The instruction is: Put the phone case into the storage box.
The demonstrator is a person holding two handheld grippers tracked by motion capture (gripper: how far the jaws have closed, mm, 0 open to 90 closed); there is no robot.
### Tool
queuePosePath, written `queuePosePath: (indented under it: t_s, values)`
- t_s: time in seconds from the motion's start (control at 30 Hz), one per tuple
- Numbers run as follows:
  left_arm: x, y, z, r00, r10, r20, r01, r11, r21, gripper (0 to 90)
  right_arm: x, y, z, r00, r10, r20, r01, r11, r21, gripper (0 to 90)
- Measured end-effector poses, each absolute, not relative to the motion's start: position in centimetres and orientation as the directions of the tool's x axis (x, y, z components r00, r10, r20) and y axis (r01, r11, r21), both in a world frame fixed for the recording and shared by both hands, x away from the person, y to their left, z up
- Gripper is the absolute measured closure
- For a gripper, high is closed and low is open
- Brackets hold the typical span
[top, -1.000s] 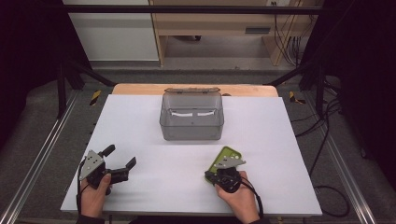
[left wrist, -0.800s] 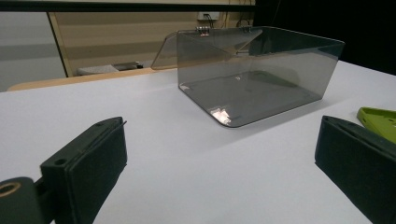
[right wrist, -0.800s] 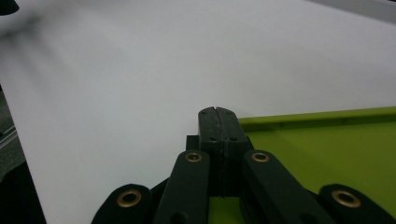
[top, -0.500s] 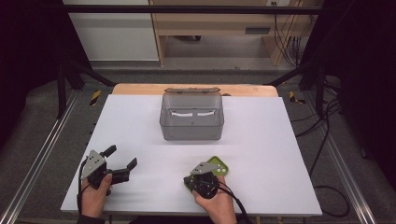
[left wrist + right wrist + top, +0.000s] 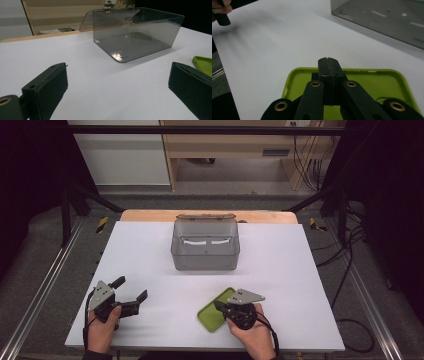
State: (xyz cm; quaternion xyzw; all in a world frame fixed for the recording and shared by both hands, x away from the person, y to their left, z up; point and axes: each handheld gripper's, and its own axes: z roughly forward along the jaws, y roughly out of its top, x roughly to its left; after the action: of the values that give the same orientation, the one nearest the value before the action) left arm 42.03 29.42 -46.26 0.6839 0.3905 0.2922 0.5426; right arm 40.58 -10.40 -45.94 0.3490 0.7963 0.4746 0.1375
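A lime-green shallow case [image 5: 211, 314] lies open side up on the white table [image 5: 300, 270], near the front edge. My right gripper [image 5: 219, 306] points left over it, its jaws pressed together with nothing seen between them. In the right gripper view the shut tips of my right gripper [image 5: 329, 61] sit above the green case [image 5: 294, 82]; I cannot tell whether they touch it. My left gripper [image 5: 131, 288] rests at the front left, jaws wide apart and empty. From the left gripper [image 5: 117, 67], a corner of the case [image 5: 203, 63] shows at the right.
A clear grey plastic box [image 5: 205, 250] stands mid-table with its lid [image 5: 205, 216] hinged open behind it; it is empty in the left gripper view [image 5: 135, 37]. The box [image 5: 387, 17] is ahead and right of my right gripper. A metal frame rail [image 5: 45, 285] runs along the table's left.
The right hand swung left with the green case, then drew back right. The case now lies flatter, further left and nearer the front edge. The left gripper kept still.
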Motion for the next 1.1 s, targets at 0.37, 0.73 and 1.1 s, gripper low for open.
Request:
queuePosePath:
  t_s: [0.37,0.73,1.1]
  values:
    - [42.2,30.3,-46.3,0.497,0.867,-0.032,0.225,-0.093,0.970,2.0,40.5,-15.4,-45.4,-0.696,0.718,-0.001,0.325,0.316,0.892,44.4]
    - [42.4,30.1,-46.5,0.503,0.863,-0.038,0.246,-0.101,0.964,2.1,40.5,-20.0,-45.0,-0.547,0.837,0.004,0.262,0.167,0.950,5.3]
    - [42.4,30.2,-46.3,0.523,0.851,-0.045,0.232,-0.091,0.969,2.0,40.3,-22.7,-45.7,-0.498,0.867,-0.002,0.244,0.142,0.959,4.7]
